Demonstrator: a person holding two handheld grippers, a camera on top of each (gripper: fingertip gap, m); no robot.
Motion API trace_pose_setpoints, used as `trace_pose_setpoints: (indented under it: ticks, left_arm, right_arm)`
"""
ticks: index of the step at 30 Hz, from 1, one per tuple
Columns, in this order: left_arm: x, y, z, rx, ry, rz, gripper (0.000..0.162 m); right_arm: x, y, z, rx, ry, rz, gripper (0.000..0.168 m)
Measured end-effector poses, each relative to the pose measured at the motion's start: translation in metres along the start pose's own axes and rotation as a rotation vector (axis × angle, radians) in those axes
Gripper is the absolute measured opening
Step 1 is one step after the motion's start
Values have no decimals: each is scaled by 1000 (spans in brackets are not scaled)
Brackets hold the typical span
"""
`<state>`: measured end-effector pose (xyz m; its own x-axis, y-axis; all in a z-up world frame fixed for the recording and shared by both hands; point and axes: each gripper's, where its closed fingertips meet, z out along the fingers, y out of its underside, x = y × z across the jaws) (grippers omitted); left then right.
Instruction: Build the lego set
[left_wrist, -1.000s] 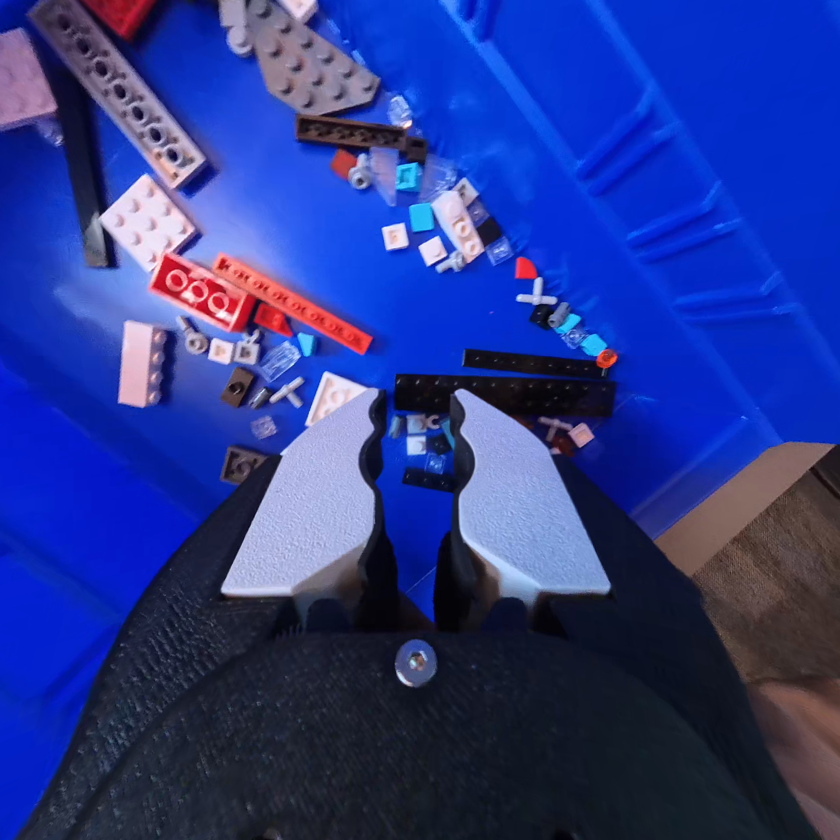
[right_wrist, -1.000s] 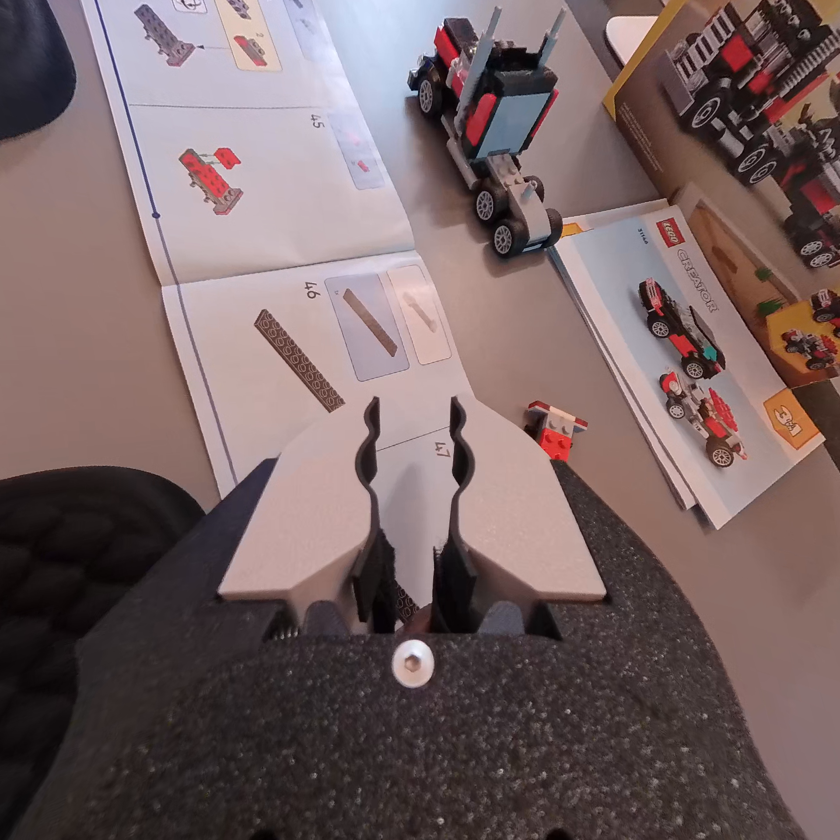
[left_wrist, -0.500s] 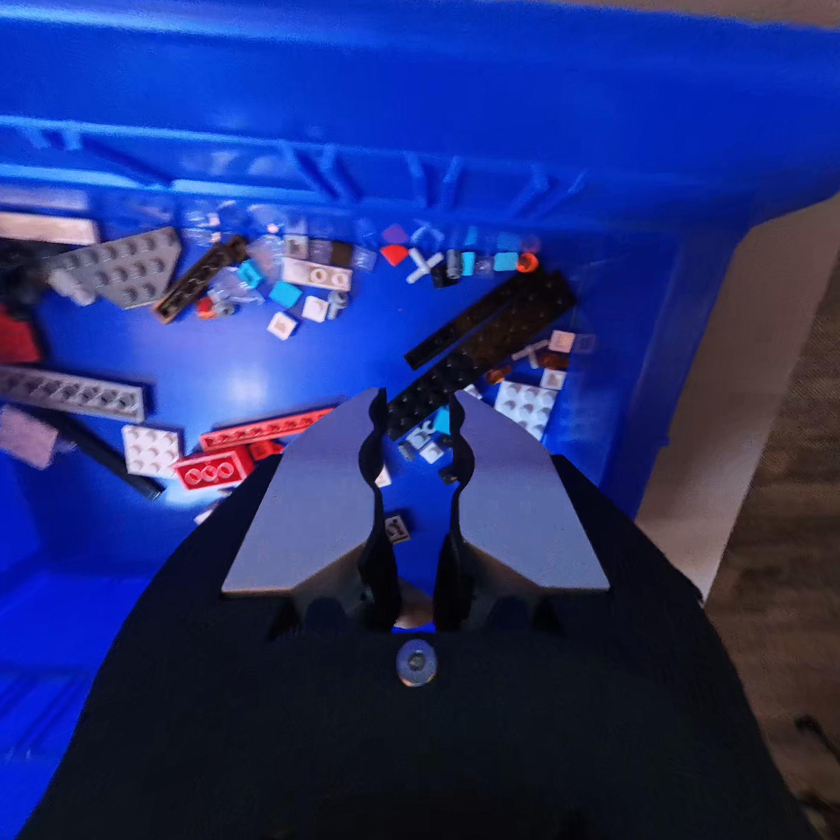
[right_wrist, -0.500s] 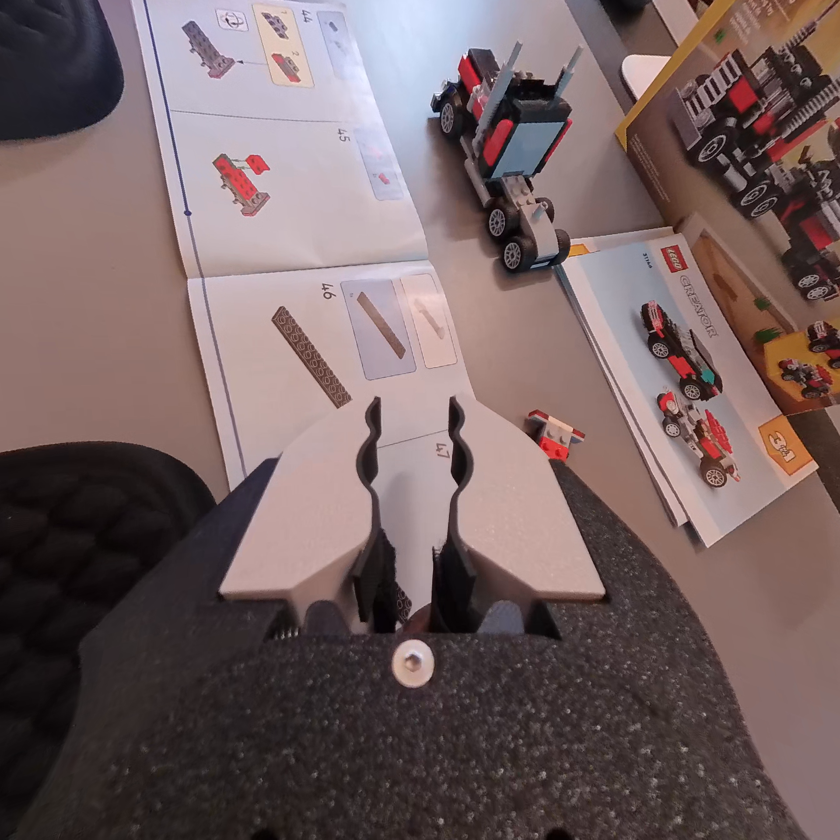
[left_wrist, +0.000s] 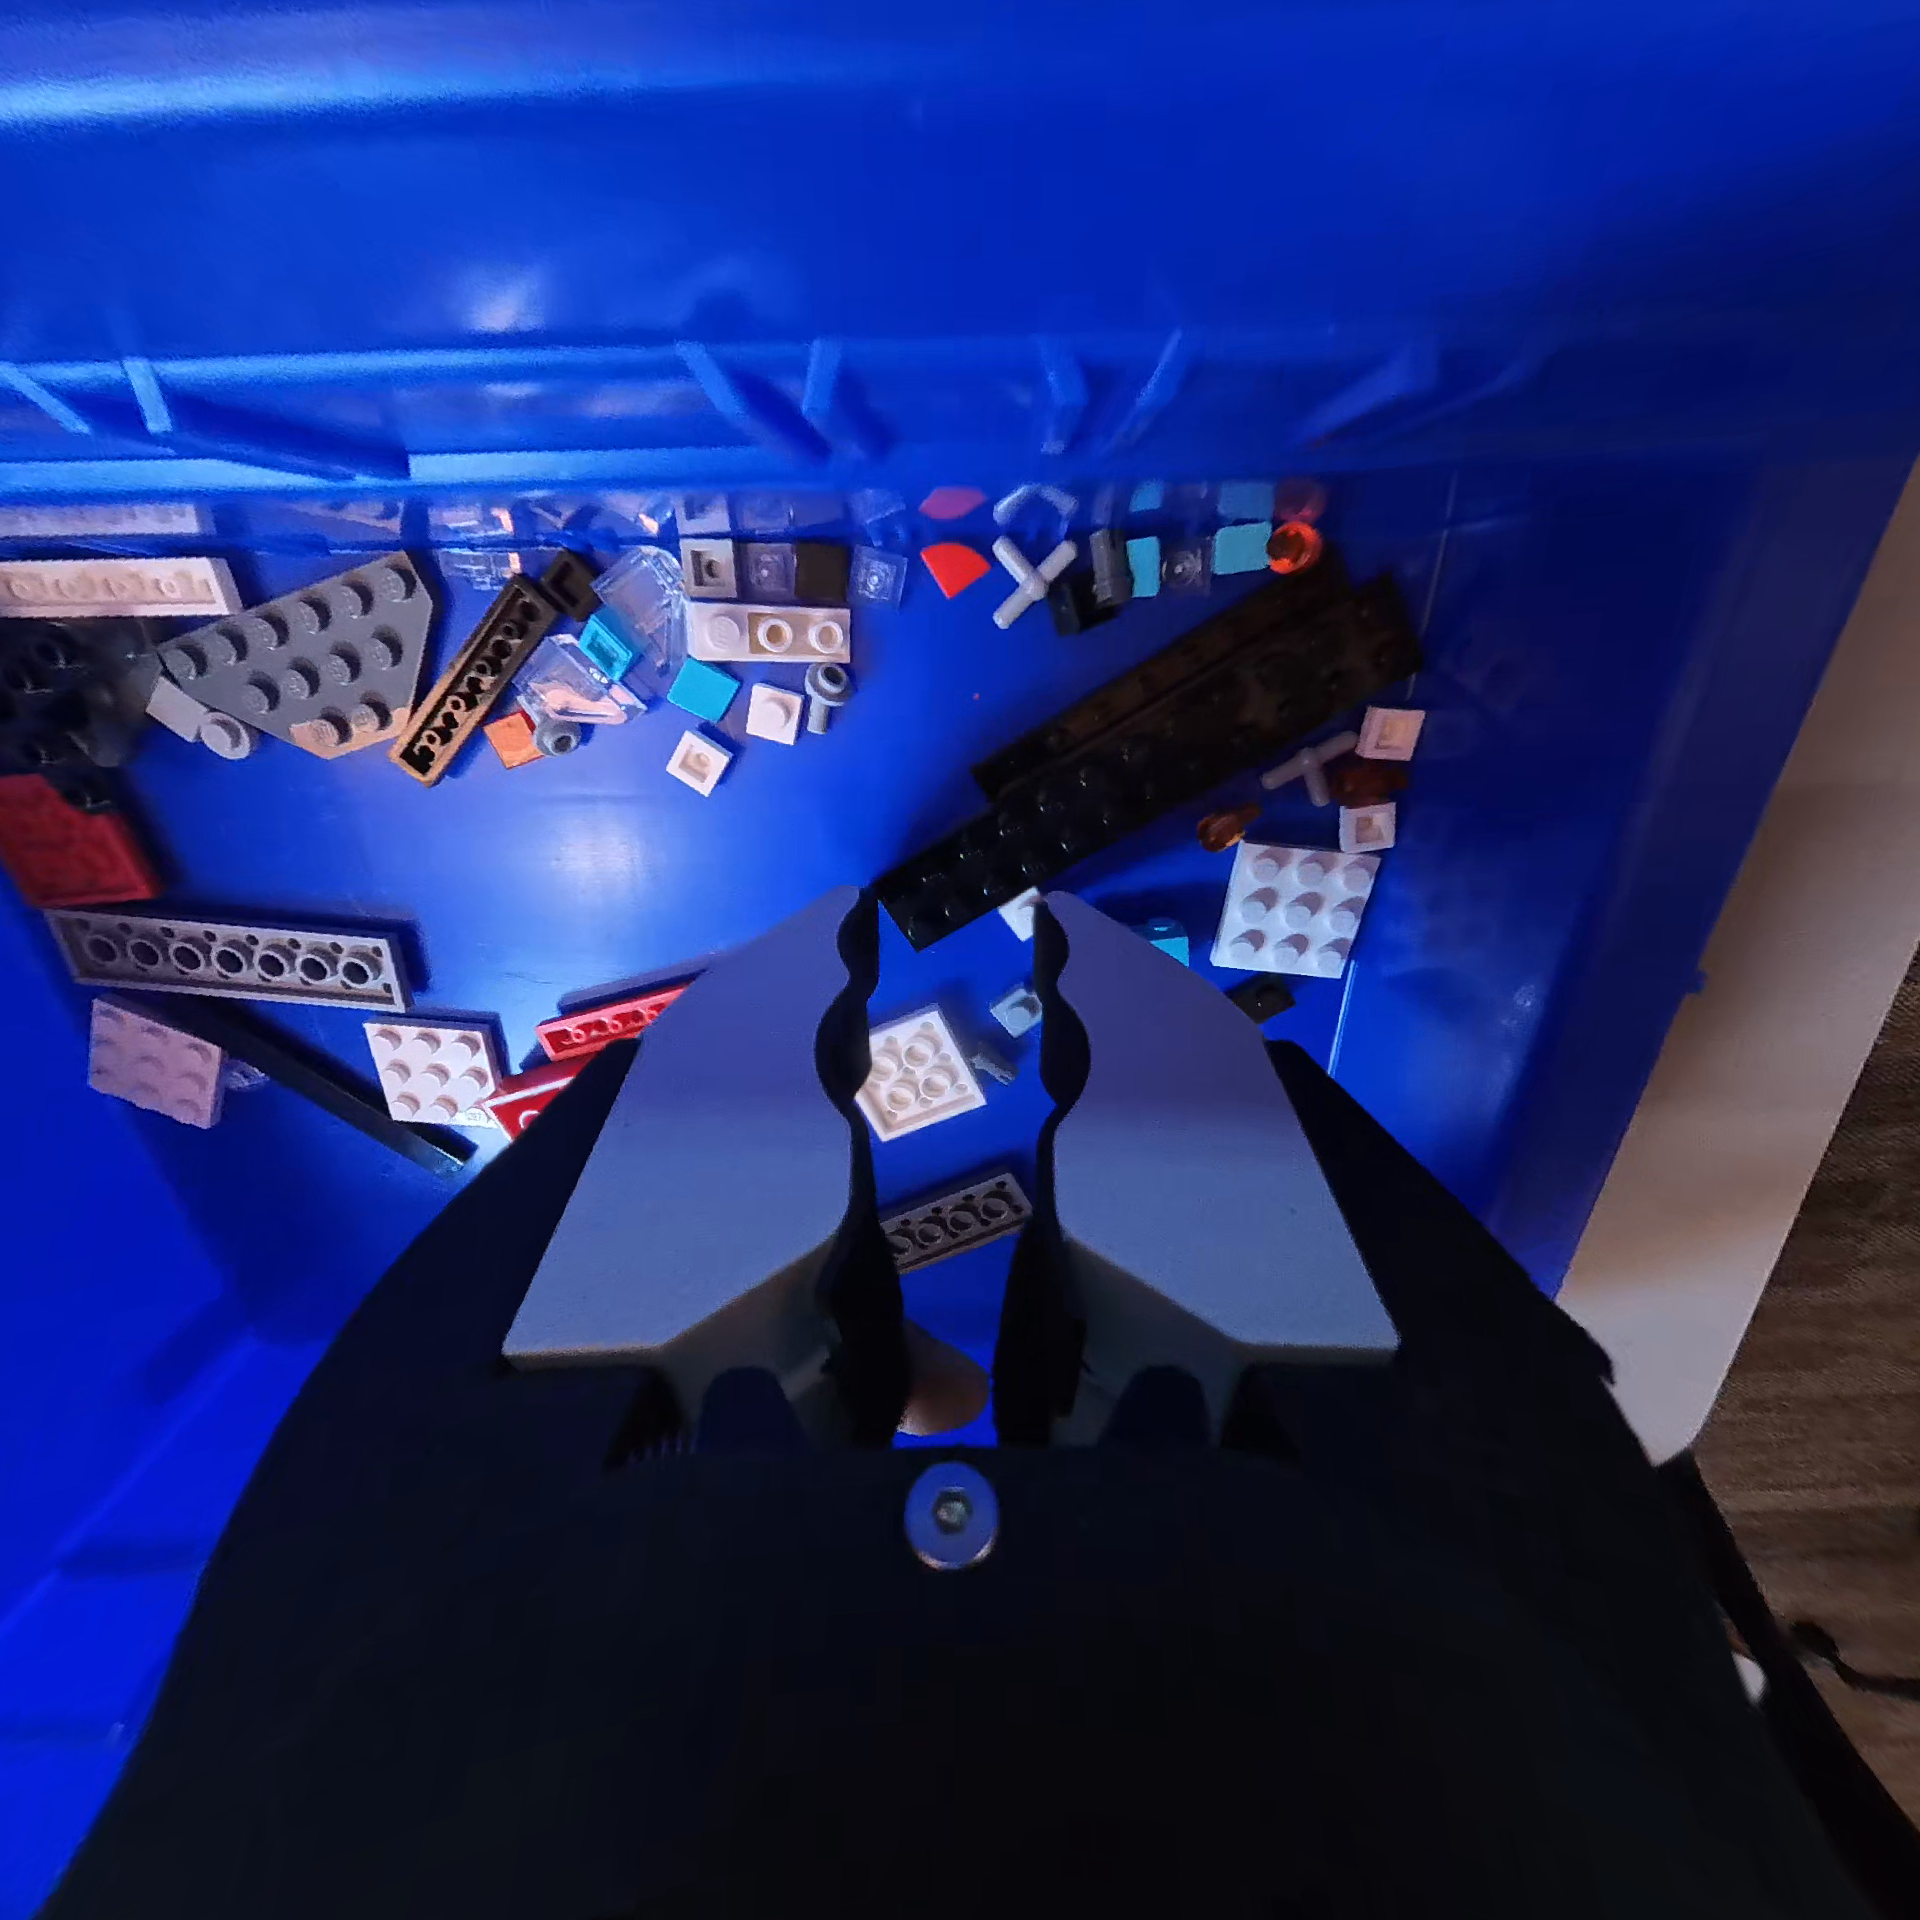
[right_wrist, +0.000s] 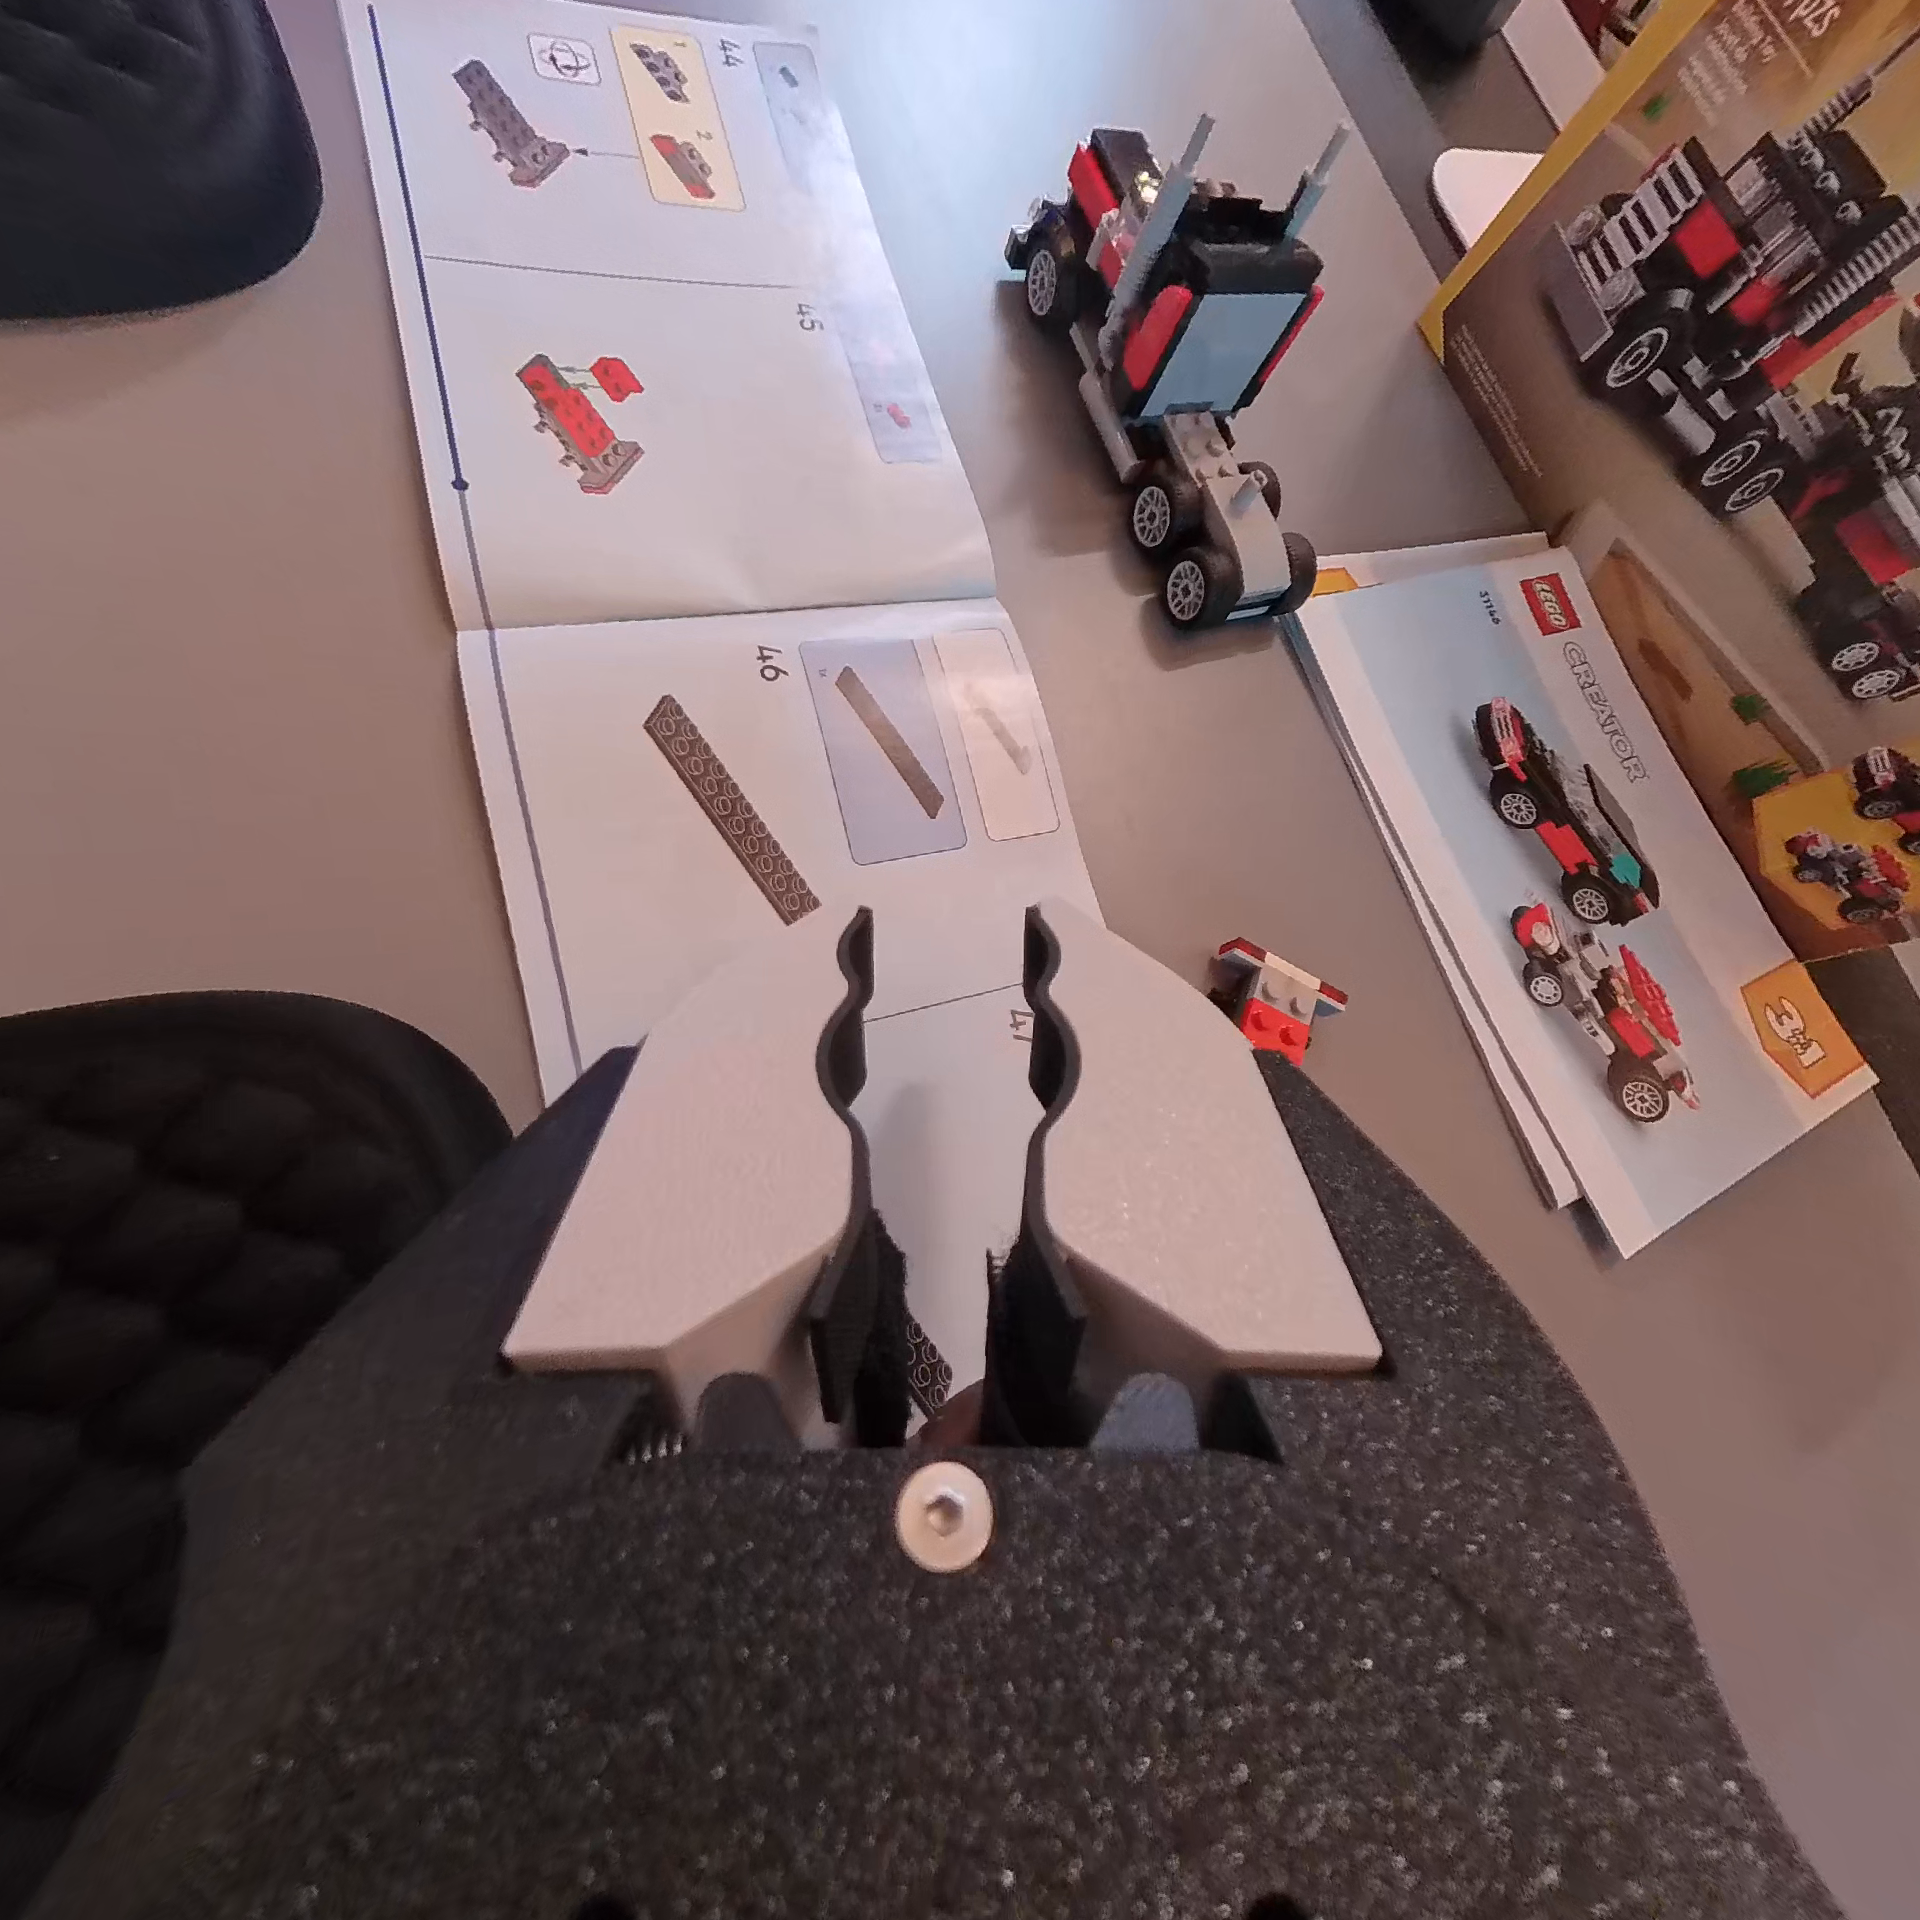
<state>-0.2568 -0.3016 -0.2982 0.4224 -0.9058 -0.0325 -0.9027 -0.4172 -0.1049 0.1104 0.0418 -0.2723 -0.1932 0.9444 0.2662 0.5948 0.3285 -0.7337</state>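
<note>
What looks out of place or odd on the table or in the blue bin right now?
Nothing looks damaged or spilled. One small red and white assembly lies tipped on the table, apart from the upright truck. Loose pieces lie scattered in the blue bin, as expected mid-build.

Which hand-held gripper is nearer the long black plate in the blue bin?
Left. The left hand-held gripper hangs open just before the long black plate; the right hand-held gripper is over the instruction booklet.
</note>
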Motion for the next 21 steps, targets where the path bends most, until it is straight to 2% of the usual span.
trace_pose_setpoints:
  ticks: [3, 7, 10, 12, 14, 16, 18, 21]
  left_arm:
    - [-1, -7, 0, 21, -7, 44, 30]
    - [-4, -11, 0, -29, 8, 128, 32]
    - [-8, -17, 3, -23, 48, 99, 21]
    - [-11, -15, 3, -21, 77, 1, 13]
    - [-10, 1, 1, -79, 106, -85, 10]
    - [-10, 25, -4, -176, 76, -81, 13]
    - [-9, 24, -10, -125, 35, -83, 15]
    - [-8, 3, -21, -10, -20, -61, 20]
  right_arm:
    - [0, -1, -1, 5, -3, 5, 28]
    - [-1, 0, -1, 0, -5, -1, 27]
    - [-2, 0, -1, 2, -6, 0, 27]
    - [-2, 1, -1, 1, -4, 0, 28]
    - [-2, 3, -3, 1, -4, 2, 27]
    - [-2, 5, -5, 1, -3, 5, 27]
    - [-1, 7, -7, 9, -2, 16, 27]
    - [1, 7, -7, 17, -5, 30, 27]
